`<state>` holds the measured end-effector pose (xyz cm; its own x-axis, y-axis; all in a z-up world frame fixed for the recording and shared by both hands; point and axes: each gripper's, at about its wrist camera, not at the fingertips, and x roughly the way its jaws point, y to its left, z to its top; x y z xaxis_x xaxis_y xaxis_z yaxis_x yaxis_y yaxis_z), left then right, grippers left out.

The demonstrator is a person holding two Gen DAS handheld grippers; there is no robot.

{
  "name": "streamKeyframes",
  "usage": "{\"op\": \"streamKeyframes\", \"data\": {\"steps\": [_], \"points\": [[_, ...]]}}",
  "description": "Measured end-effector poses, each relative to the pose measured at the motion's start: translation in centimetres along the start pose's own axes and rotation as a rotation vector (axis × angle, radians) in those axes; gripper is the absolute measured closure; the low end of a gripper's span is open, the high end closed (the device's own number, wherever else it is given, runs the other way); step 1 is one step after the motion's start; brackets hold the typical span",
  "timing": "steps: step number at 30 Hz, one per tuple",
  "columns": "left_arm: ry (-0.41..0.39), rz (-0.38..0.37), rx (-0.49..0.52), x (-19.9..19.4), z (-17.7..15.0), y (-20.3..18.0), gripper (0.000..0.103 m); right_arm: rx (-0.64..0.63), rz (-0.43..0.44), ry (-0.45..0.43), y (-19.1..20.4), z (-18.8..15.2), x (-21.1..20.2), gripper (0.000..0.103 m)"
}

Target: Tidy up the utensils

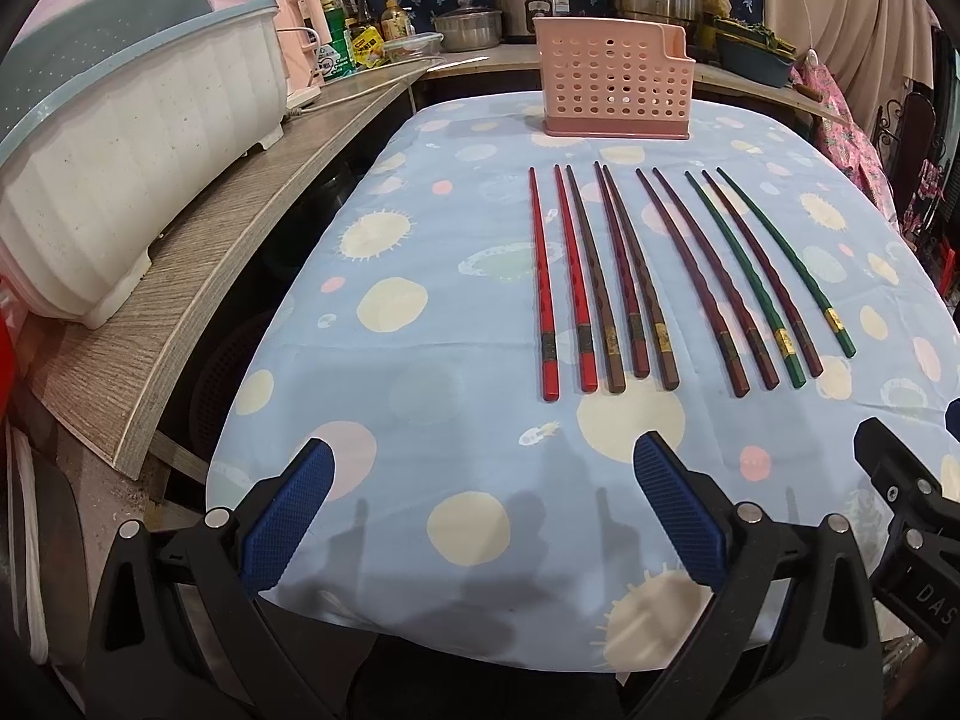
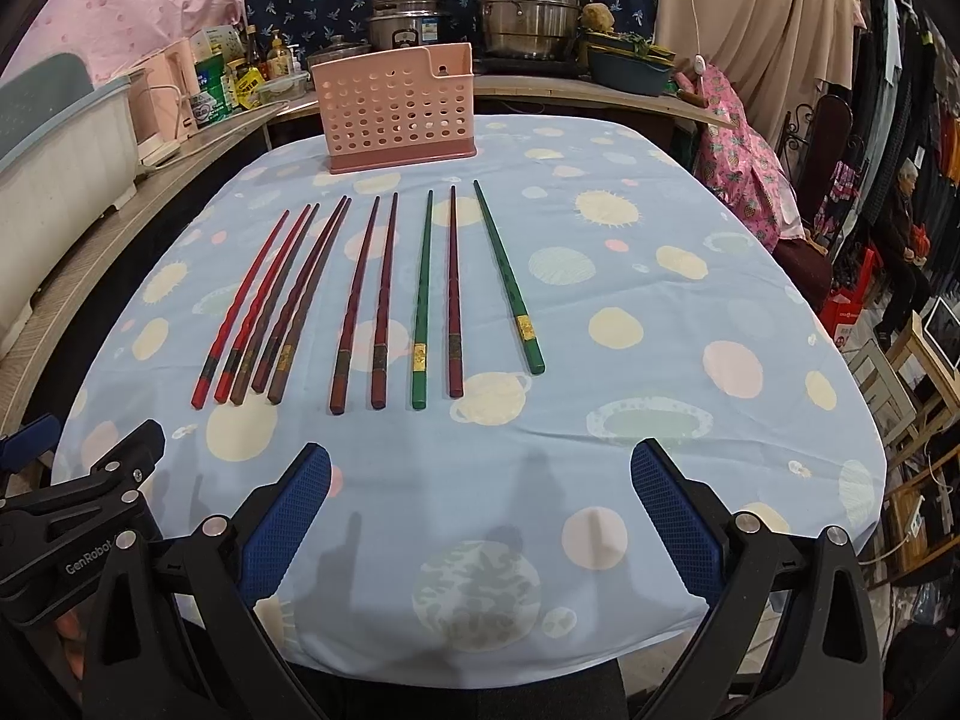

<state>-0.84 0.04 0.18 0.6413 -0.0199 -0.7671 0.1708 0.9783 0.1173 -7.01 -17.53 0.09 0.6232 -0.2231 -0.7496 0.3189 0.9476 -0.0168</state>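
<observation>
Ten chopsticks lie in a row on the blue spotted tablecloth (image 1: 420,396), thick ends toward the cameras, tips pointing at the pink perforated utensil holder (image 1: 615,81) standing upright at the far end of the cloth. Reading from the holder's left side: two red chopsticks (image 1: 543,282), then a brown chopstick (image 1: 594,282) close against the second red one, then a dark maroon and another brown one nearly touching at the tips. A small gap, then a maroon pair (image 2: 366,306), and finally two green chopsticks (image 2: 423,300) with one maroon stick lying between them. The outermost green one (image 2: 509,279) angles away from the holder's right side.

Left gripper (image 1: 480,516) hovers over the near edge of the cloth, blue pads spread wide, nothing between them. Right gripper (image 2: 480,516), same story: splayed apart, gripping nothing, short of the chopsticks' thick ends.

Behind the holder, on the counter, sit steel pots (image 2: 528,6) and what looks like a rice cooker (image 1: 531,0), though distortion makes that uncertain. A white dish rack (image 1: 126,174) sits on the wooden shelf left of the holder.
</observation>
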Motion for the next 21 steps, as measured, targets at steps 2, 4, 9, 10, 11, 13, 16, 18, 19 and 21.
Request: {"op": "streamKeyframes", "data": {"steps": [2,4,9,10,11,13,16,18,19,21], "points": [[0.002,-0.001,-0.001,0.0,0.0,0.0,0.008,0.002,0.0,0.001,0.0,0.0,0.0,0.007],[0.005,-0.005,-0.003,0.2,0.0,0.0,0.008,0.006,0.001,0.003,-0.1,0.0,0.1,0.007],[0.012,-0.019,-0.022,0.8,0.3,0.6,0.008,0.016,0.0,0.006,-0.5,0.0,0.3,0.007],[0.016,-0.025,-0.031,1.0,0.4,0.8,0.008,0.019,-0.001,0.005,-0.6,0.0,0.3,0.007],[0.023,-0.03,-0.045,1.3,0.6,1.1,0.008,0.022,-0.003,0.005,-0.7,0.1,0.4,0.007],[0.04,-0.041,-0.069,2.0,1.1,1.6,0.008,0.028,-0.005,0.005,-1.0,0.2,0.5,0.007],[0.037,-0.033,-0.08,2.8,1.9,1.9,0.01,0.033,-0.011,0.006,-1.3,0.5,0.9,0.007],[0.036,-0.032,-0.077,3.5,2.4,1.9,0.012,0.039,-0.015,0.009,-1.5,0.8,1.3,0.007],[0.037,-0.03,-0.076,3.8,2.6,1.8,0.013,0.041,-0.018,0.011,-1.7,0.9,1.5,0.007],[0.048,-0.036,-0.069,4.6,3.0,1.6,0.017,0.047,-0.021,0.015,-1.9,1.2,1.9,0.007]]}}
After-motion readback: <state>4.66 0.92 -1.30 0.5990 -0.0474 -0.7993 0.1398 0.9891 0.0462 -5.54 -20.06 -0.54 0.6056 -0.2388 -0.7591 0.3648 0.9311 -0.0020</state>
